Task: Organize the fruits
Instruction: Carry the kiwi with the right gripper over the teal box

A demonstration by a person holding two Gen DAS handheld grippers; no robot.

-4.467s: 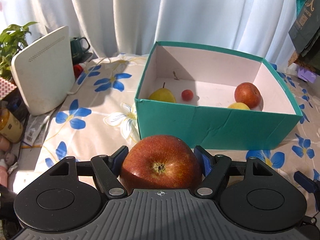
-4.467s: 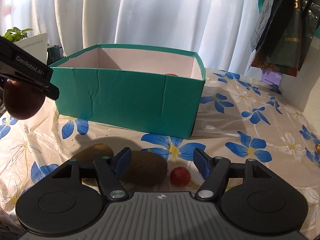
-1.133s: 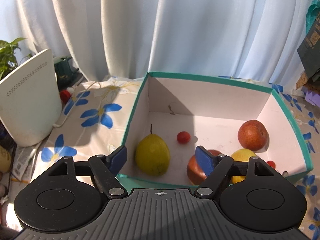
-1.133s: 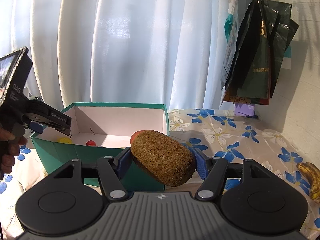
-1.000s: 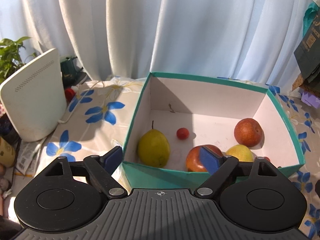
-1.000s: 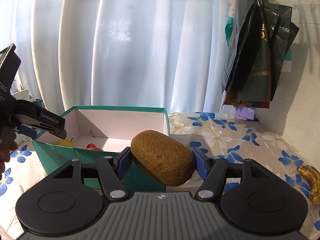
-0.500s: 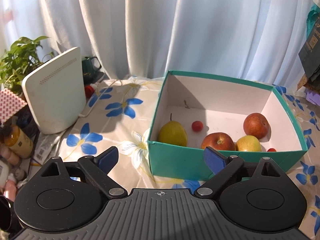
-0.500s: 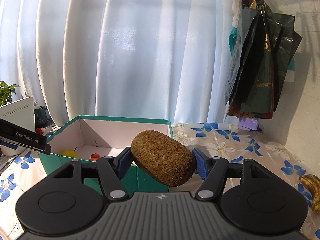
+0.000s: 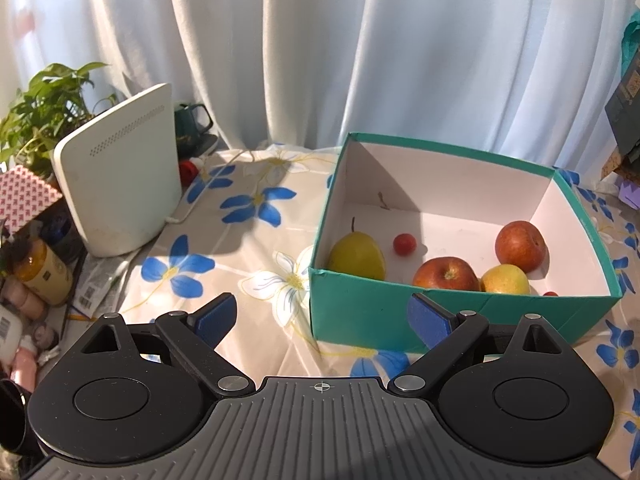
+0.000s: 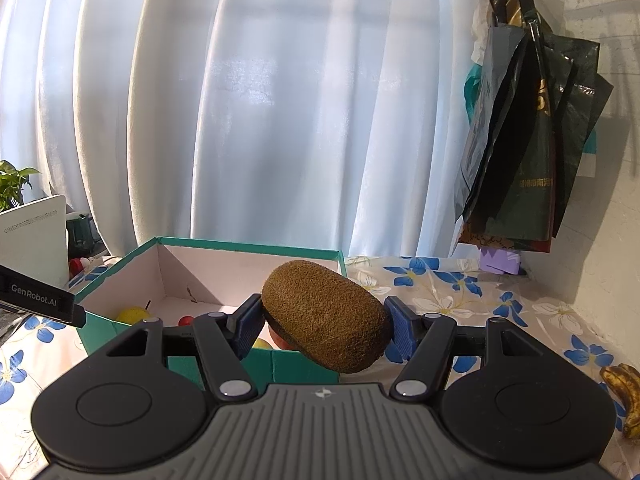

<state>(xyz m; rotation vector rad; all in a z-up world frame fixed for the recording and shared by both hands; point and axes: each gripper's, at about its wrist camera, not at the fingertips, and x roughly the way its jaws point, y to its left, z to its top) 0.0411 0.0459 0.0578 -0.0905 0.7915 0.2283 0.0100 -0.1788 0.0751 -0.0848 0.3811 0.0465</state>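
Floral tablecloth [image 9: 256,248], teal box [image 9: 400,312], white curtains [image 10: 280,120], hanging bags [image 10: 528,140]

Both wrist views toward box [image 9: 460,312]

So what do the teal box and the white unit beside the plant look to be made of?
The teal box looks like cardboard: matte coloured outside, plain white inside, thin walls with a faint crease and folded corners. The white unit appears to be moulded plastic, smooth and slightly glossy, with rounded edges and a row of small vent holes.
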